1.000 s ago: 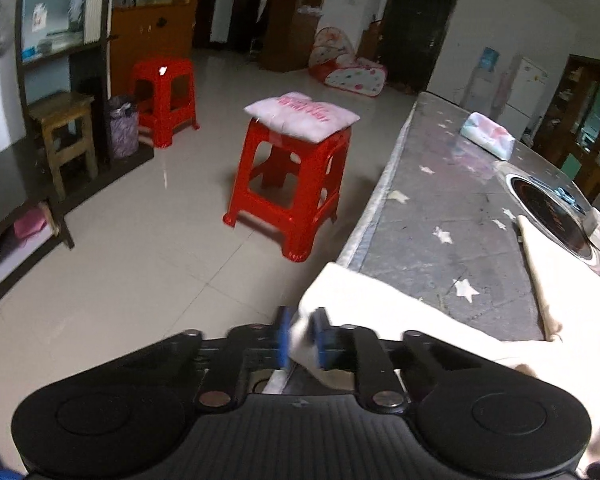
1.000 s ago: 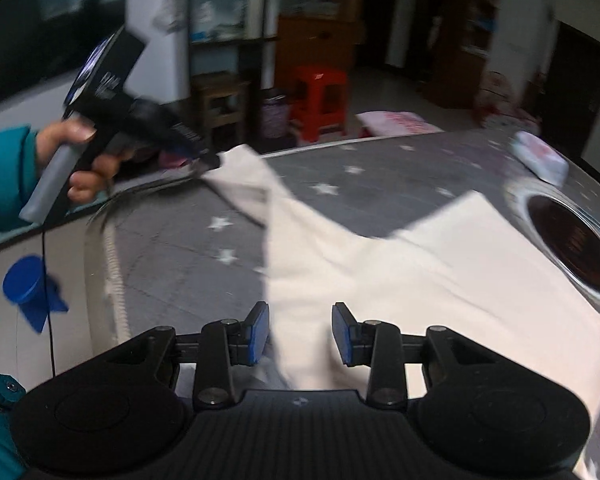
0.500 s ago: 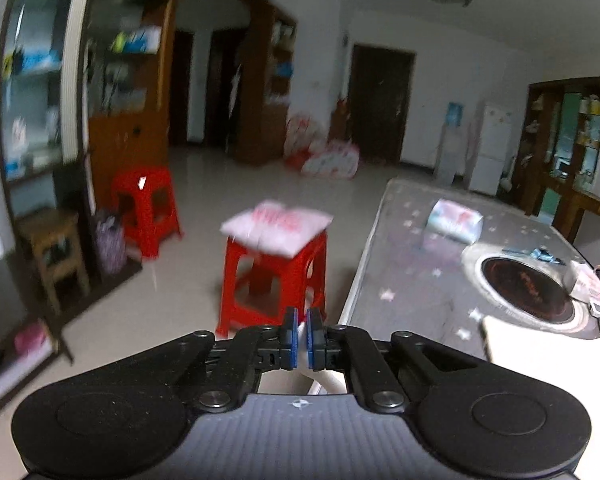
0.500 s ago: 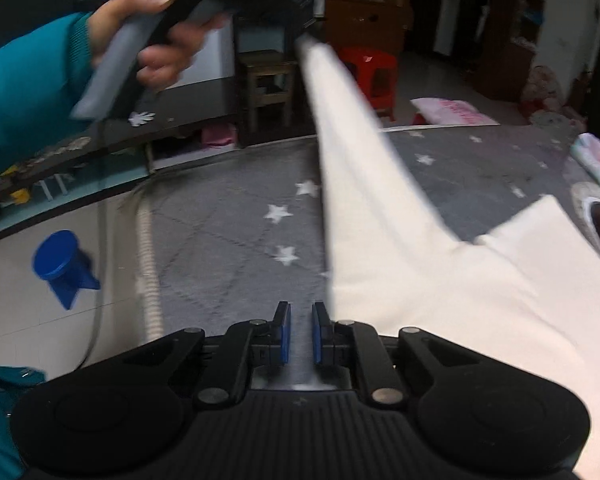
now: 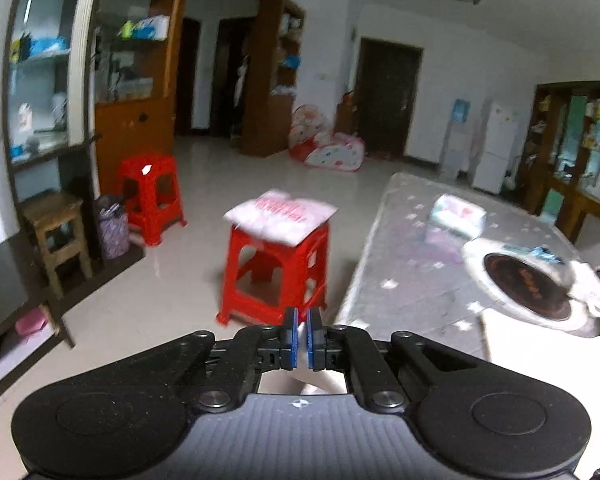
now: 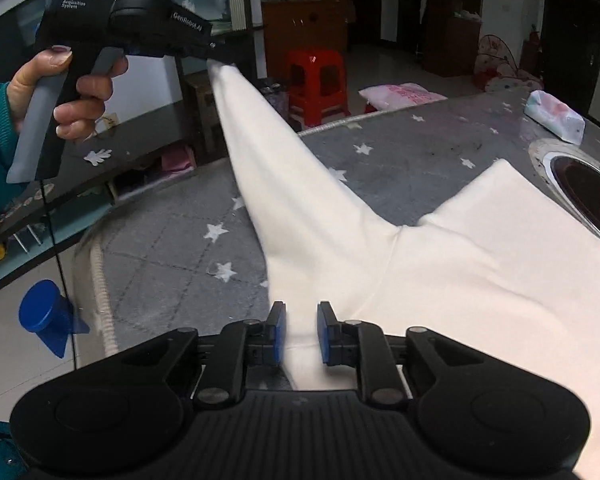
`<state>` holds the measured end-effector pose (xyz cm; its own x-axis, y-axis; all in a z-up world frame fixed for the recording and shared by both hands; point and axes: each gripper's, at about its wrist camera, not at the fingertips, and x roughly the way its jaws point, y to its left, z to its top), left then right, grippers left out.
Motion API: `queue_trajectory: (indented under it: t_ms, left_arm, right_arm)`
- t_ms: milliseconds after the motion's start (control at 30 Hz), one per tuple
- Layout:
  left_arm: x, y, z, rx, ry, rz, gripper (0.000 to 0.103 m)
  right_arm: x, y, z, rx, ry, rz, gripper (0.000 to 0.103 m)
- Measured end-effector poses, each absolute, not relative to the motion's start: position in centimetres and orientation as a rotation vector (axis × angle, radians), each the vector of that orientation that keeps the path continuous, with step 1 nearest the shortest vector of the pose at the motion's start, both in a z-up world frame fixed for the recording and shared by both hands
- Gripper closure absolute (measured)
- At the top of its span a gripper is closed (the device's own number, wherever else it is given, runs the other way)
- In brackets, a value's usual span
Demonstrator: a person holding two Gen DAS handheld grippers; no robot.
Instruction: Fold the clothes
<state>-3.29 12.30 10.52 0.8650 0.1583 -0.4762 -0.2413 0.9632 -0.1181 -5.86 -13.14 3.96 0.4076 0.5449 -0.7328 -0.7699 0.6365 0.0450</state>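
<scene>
The left gripper (image 5: 302, 334) is pinched nearly closed on a thin edge of the cream garment (image 6: 440, 264); in the right wrist view it appears at the upper left (image 6: 214, 53), held by the person's hand (image 6: 74, 88), with the cloth's end clamped at its tip and lifted well above the desk (image 6: 172, 248). Against the frame half a second ago, the left gripper's grip looks the same, while its view has swung so the desk's near edge sits further right. The right gripper (image 6: 301, 330), low in the centre of its frame, has its blue pads (image 6: 279, 332) parted with a strip of the garment lying between them; half a second ago those pads were almost together, so it has let go of the fabric. From the raised corner the cloth runs as a taut band down to the lower centre, then spreads flat over the star-patterned grey desk cover toward the lower right. Round about: a round dark inset (image 6: 588, 196) at the right edge, partly overlapped by the garment; a small folded pale bundle (image 6: 558, 116) at the upper right; a red stool (image 5: 274, 272) beside the desk carrying a pink folded item (image 5: 280, 214); a second red stool (image 5: 152, 196) and a wooden stool (image 5: 56, 232) at the left.
</scene>
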Motion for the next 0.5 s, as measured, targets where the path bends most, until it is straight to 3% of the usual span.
queue_trajectory:
  t_ms: [333,500]
  left_arm:
    - [-4.3,1.5,16.2,-0.088,0.378,-0.062,0.098]
    - [-3.3,-5.2,16.0,-0.047,0.403,-0.199,0.098]
  right_arm:
    - [-4.7,-20.9,7.3,-0.183,0.738,0.660,0.084]
    - [-4.9,-25.7,8.1,-0.084,0.703,0.561,0.084]
